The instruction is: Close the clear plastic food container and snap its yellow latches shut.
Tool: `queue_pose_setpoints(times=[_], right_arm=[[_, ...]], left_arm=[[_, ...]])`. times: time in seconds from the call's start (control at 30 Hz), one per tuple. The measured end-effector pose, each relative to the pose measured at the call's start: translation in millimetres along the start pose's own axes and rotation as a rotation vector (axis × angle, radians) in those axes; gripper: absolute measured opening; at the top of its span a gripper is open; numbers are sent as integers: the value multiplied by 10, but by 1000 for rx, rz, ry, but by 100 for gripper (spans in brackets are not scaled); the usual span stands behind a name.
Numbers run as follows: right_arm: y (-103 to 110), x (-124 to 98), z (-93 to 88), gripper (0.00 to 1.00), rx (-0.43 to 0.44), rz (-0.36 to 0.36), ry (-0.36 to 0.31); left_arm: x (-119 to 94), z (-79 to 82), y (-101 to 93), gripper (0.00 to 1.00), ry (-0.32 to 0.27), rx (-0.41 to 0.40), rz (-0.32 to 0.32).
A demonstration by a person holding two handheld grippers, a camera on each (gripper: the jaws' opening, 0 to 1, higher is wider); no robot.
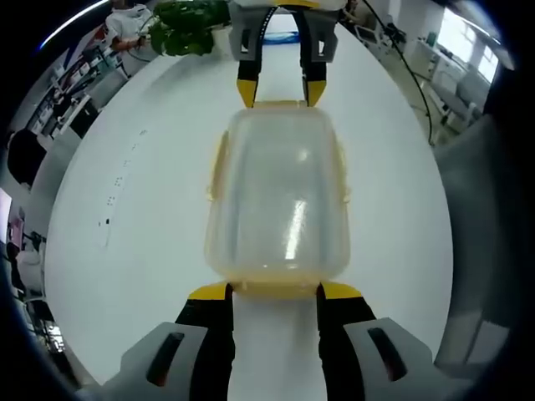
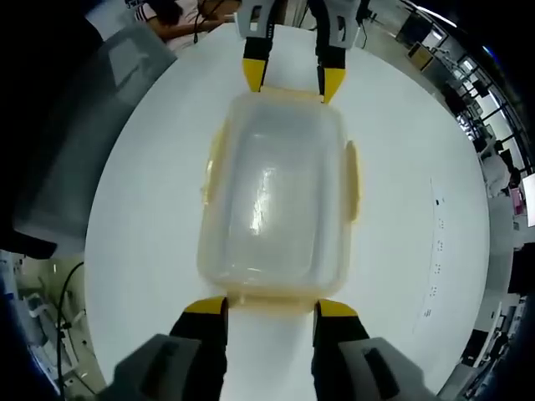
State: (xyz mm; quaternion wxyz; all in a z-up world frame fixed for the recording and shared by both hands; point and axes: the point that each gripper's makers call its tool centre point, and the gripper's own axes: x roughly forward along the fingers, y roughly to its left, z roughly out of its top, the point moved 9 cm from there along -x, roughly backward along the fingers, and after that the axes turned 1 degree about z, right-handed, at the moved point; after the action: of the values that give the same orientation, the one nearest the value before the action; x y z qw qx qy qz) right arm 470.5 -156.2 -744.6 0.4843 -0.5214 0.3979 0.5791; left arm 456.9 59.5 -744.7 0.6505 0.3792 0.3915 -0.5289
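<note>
- The clear rectangular plastic food container with yellow latches point(image 1: 277, 196) sits in the middle of the round white surface point(image 1: 125, 217), lid already on top, lying between my two tools.
- I judge the closing step done; the latching is what remains. The yellow side latch point(image 2: 353, 180) looks flared outward rather than flat to the wall, though the fisheye blur makes me unsure.
- My left tool point(image 1: 273, 292) has its jaws spread, yellow tips at the container's near end, either side of that end's latch, touching or just beside the rim.
- My right tool point(image 2: 272, 307) is likewise spread, tips bracketing the opposite end, pinching nothing.
- In the left gripper view I see the right tool across the container, tips at the far edge.
- A green leafy plant point(image 1: 188, 25) stands at the surface's far side.
</note>
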Motion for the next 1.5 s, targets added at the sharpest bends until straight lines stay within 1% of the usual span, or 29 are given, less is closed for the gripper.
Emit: queue_pose_setpoints(times=[0.23,0.33,0.43,0.5,0.57,0.67,0.83,0.97,1.07,1.13,1.2,1.27,1.33,1.43,1.47,1.5], right_arm=[[7,29,8,37,20,-1,7],[45,34,12,37,34,6,1],[168,26,32,37,57,10,-29],[228,33,45,37,84,8,-51],[345,39,87,37,135,15,-93],[450,49,121,37,148,2,-116],[579,63,173,37,177,-21,-148],[697,81,231,37,184,-29,-173],[759,87,250,38,177,-42,-201],[788,99,257,38,188,-45,-225],[848,125,292,38,196,-42,-243],[916,148,343,38,164,-70,-253],[963,151,381,39,168,-69,-260],[993,157,424,39,143,-82,-259],[1000,158,433,39,134,-84,-261],[1007,160,441,39,121,-84,-267]], left_arm=[[14,-7,17,36,-9,-3,-23],[13,-15,-11,36,-11,5,-38],[4,-58,-63,36,-19,3,-69],[-3,-79,-82,36,-22,18,-77],[-25,-105,-116,36,-13,49,-95],[-37,-141,-152,36,-6,71,-110],[-57,-183,-239,37,-4,74,-124],[-92,-235,-355,37,7,85,-129],[-111,-301,-414,37,-22,59,-142],[-131,-355,-466,37,-35,40,-148],[-154,-401,-523,37,-42,38,-149],[-176,-443,-582,37,-44,39,-148],[-197,-485,-639,37,-49,37,-153],[-207,-545,-690,38,-68,29,-166],[-208,-583,-708,39,-77,27,-181],[-194,-611,-709,41,-78,18,-182]])
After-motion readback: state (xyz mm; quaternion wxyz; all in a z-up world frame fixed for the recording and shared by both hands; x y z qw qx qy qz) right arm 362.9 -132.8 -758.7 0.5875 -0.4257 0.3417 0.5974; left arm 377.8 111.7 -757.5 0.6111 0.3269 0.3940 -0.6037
